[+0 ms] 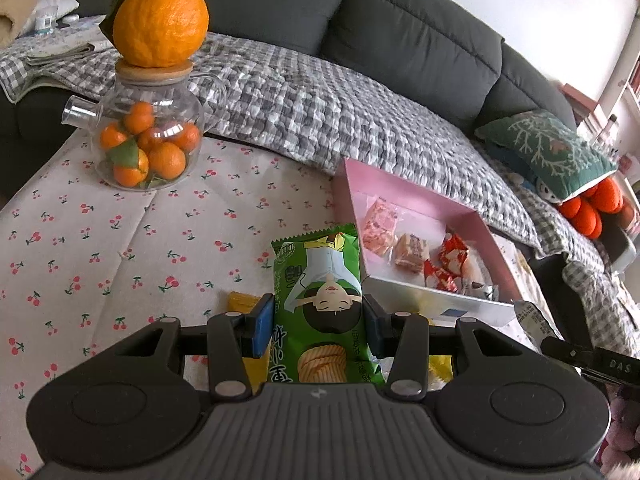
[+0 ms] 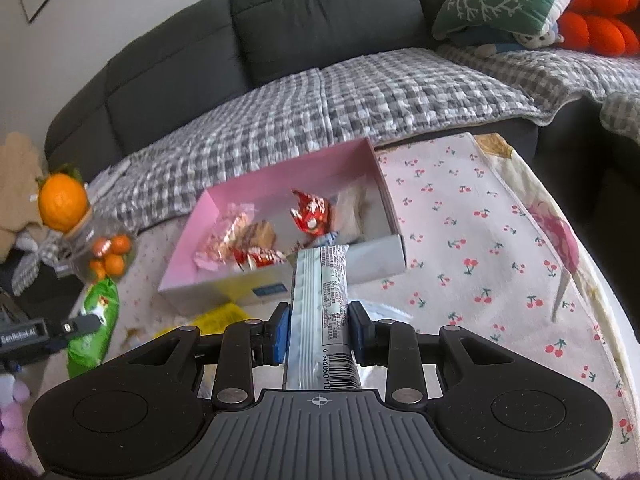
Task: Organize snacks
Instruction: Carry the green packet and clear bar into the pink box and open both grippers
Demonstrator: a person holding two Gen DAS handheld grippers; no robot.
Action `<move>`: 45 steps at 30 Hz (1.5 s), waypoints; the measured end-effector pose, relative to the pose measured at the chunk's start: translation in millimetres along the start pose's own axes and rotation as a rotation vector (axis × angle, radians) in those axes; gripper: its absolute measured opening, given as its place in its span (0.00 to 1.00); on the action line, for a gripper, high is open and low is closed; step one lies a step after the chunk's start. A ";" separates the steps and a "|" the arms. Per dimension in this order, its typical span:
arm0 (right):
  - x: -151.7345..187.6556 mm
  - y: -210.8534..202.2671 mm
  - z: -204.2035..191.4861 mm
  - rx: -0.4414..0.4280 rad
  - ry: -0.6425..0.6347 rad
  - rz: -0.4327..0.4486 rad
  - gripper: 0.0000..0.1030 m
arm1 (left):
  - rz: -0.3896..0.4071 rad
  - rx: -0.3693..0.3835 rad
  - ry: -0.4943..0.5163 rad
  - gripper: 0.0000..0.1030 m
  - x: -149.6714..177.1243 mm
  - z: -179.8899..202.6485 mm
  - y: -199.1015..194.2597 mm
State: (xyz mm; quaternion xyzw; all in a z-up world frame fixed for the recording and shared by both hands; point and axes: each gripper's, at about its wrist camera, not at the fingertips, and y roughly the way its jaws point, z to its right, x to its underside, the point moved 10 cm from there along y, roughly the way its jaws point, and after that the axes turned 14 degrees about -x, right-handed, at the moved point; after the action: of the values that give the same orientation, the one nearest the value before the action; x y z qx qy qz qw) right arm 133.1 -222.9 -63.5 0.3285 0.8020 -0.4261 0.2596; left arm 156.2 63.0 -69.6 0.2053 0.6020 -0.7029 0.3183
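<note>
**Sofa and citrus behind the action**

A glass teapot (image 1: 146, 136) packed with small tangerines sits on the cherry-print tablecloth (image 1: 100, 248), one big bumpy orange (image 1: 160, 16) perched on its wooden lid. Behind, a dark grey sofa (image 1: 400, 28) under a checked blanket (image 1: 320, 112); a green cushion (image 1: 548, 148) rests atop orange plush (image 1: 592, 208).

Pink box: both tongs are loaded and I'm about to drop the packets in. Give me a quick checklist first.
1. Left tongs shut on the green packet: ok.
2. Right tongs shut on the silver packet: ok.
3. Pink box open, no lid in the way: ok.
4. Free floor inside the box: ok at the far side; wrapped snacks crowd the near wall.
5. Silver packet past the box's near wall: cannot tell; its tip reaches that wall in the right wrist view.
6. Green packet over the box: not ok; it is beside the box, over the cloth.
</note>
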 end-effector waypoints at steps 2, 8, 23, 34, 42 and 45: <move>-6.0 1.2 -1.7 -0.002 0.017 0.011 0.28 | 0.001 0.012 -0.010 0.40 -2.6 5.2 -1.4; -25.4 7.6 -7.6 -0.015 0.060 0.030 0.28 | 0.003 0.044 -0.040 0.40 -10.3 26.6 -1.5; -54.7 50.3 -29.4 -0.073 0.114 0.048 0.29 | -0.012 0.012 -0.013 0.41 -25.9 83.2 46.1; -68.4 99.1 -19.9 -0.147 0.233 0.027 0.29 | -0.094 0.130 0.006 0.40 -33.4 107.6 91.2; -68.5 137.2 -11.8 -0.125 0.229 0.008 0.29 | -0.071 0.073 0.058 0.40 -31.2 106.3 106.7; -71.3 143.0 -3.1 -0.099 0.223 0.019 0.29 | -0.051 0.060 0.072 0.40 -33.0 108.4 108.3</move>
State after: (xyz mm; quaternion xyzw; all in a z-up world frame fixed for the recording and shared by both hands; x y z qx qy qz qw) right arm 285.9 -181.9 -85.6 0.3681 0.8428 -0.3442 0.1887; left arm 265.3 -44.2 -104.2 0.2242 0.5969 -0.7207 0.2721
